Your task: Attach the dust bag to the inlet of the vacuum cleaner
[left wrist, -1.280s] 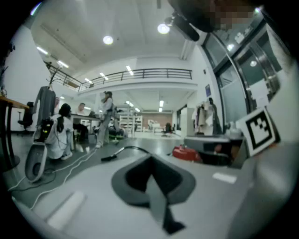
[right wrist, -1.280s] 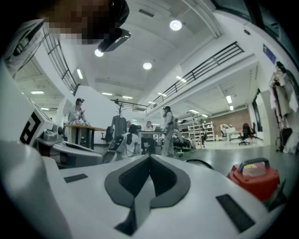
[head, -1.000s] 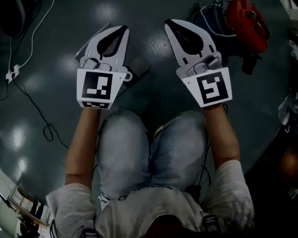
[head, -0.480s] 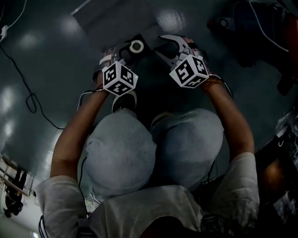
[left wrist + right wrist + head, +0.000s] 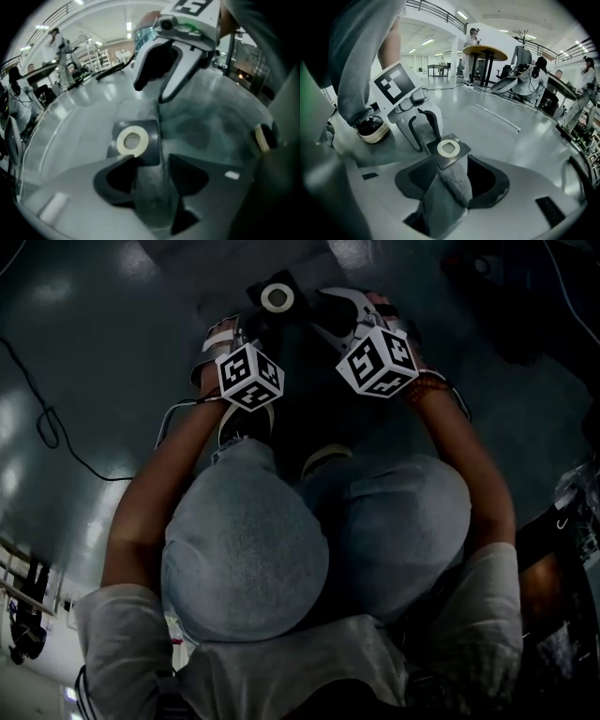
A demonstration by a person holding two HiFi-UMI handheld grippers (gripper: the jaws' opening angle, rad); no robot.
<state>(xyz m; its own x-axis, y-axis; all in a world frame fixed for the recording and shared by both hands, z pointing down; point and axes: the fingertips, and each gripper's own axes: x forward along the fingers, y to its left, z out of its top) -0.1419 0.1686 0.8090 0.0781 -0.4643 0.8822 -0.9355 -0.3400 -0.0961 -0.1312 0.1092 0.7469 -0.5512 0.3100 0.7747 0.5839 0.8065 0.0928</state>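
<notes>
Now your left gripper (image 5: 153, 161) and right gripper (image 5: 452, 161) were opening, unclamped, astride the limp, light dust bag (image 5: 449, 187); its stiff collar (image 5: 449, 149) looked the best hold.

Grey dust bag (image 5: 449, 183) with white-ringed collar (image 5: 449, 149) lies on floor (image 5: 501, 124).

The left gripper (image 5: 152, 165) has its jaws opening astride the dust bag (image 5: 151, 199), ringed collar (image 5: 133, 140) just ahead.
</notes>
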